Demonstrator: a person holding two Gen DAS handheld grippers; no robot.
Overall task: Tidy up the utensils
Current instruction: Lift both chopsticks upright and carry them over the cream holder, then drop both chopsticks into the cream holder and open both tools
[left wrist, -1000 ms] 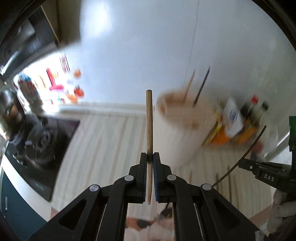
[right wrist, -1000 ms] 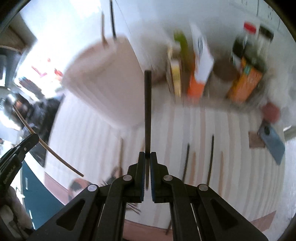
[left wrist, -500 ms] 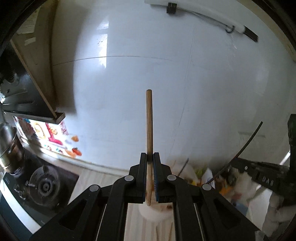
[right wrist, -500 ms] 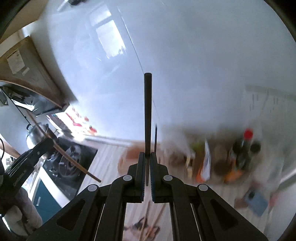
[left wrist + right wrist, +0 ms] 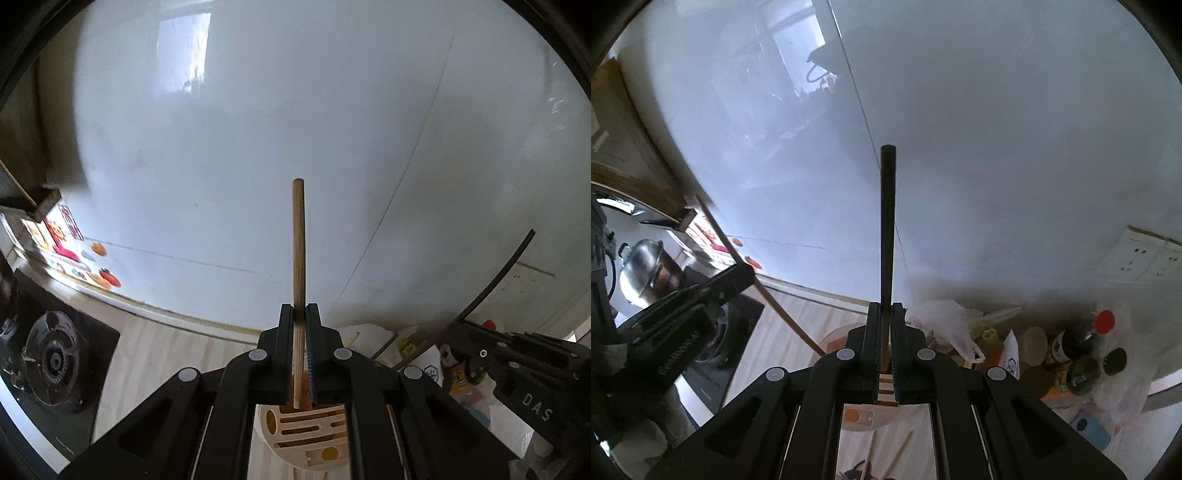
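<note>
the left gripper [image 5: 299, 325] has its jaws pinching a wooden chopstick [image 5: 298, 243]. the stick rises straight up the centre of the left wrist frame, and its lower end shows between the jaws just above the utensil holder [image 5: 306, 439] at the bottom centre. the grip sits low on the shaft, probably so that the long free end stays visible and easy to aim.

the right gripper [image 5: 886, 325] has its jaws pinching a black chopstick [image 5: 887, 221], held the same way at the centre of the right wrist frame. the holder [image 5: 857, 413] lies behind the jaws, low in that frame.

each gripper also appears in the other's view: the right one at the right edge of the left wrist frame, the left one at the left edge of the right wrist frame.

the slotted holder stands on the desk [image 5: 159, 350], near bottles [image 5: 1086, 350] at lower right. the stove [image 5: 55, 362] lies at lower left.

judgement: both sticks are carried above the holder, ready for lowering into its openings. loose sticks [image 5: 882, 454] on the desk suggest more remain.
</note>
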